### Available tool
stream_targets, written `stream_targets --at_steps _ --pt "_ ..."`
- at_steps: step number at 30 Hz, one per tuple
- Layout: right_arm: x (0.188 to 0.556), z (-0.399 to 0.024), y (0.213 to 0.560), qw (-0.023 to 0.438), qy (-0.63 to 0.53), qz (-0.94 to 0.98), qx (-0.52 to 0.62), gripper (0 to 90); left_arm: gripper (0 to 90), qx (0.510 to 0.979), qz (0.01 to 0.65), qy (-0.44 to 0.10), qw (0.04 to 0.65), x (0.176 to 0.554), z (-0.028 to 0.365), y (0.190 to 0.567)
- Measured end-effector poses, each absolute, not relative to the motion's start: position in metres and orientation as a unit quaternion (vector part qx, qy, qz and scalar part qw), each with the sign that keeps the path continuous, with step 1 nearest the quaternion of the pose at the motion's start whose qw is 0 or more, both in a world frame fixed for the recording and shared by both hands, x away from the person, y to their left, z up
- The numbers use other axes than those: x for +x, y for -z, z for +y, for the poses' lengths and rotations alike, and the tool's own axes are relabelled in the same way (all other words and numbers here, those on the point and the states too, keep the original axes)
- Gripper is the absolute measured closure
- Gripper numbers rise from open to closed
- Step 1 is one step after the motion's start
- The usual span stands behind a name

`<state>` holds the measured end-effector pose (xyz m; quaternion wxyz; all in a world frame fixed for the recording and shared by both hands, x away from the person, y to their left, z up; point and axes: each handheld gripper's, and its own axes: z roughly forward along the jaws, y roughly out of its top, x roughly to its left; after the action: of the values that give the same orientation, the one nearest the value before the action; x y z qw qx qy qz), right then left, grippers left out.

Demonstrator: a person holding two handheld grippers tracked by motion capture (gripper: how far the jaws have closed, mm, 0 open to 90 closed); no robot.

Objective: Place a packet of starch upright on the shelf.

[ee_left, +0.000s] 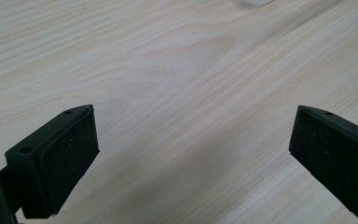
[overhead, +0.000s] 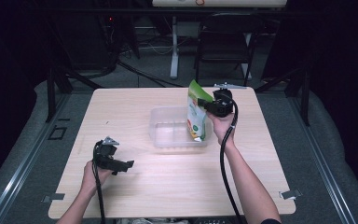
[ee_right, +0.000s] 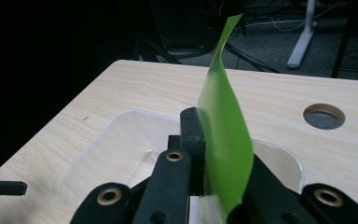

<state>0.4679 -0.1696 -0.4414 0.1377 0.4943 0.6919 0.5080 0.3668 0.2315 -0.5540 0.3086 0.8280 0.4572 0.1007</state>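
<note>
A green and white snack pouch (overhead: 196, 113) hangs upright over the right end of a clear plastic bin (overhead: 161, 130) in the middle of the table. My right gripper (overhead: 206, 106) is shut on the pouch's upper edge; in the right gripper view the green pouch (ee_right: 223, 126) stands pinched between the jaws above the bin (ee_right: 121, 144). My left gripper (overhead: 125, 164) rests low over the table's front left, open, with bare wood between its pads (ee_left: 60, 158).
The light wood table (overhead: 135, 191) has a round cable hole (ee_right: 324, 115) beyond the bin. A dark chair (overhead: 223, 42) and a white desk leg (overhead: 174, 46) stand on the floor behind the table. Metal clips sit at the table's front corners.
</note>
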Motion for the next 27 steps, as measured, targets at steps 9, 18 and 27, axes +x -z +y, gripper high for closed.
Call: stream_targets --at_steps 9,18,27 --pt "0.466 -0.18 0.451 0.152 -0.493 0.694 0.503 90.0 1.2 0.827 0.457 -0.105 0.309 0.367 0.23 0.555" --pt "0.466 -0.189 0.457 0.16 -0.471 0.701 0.511 89.7 1.2 0.83 0.454 -0.104 0.306 0.369 0.227 0.555" --pt "0.467 -0.199 0.456 0.164 -0.457 0.707 0.515 84.4 1.1 0.831 0.458 -0.1 0.299 0.364 0.23 0.556"
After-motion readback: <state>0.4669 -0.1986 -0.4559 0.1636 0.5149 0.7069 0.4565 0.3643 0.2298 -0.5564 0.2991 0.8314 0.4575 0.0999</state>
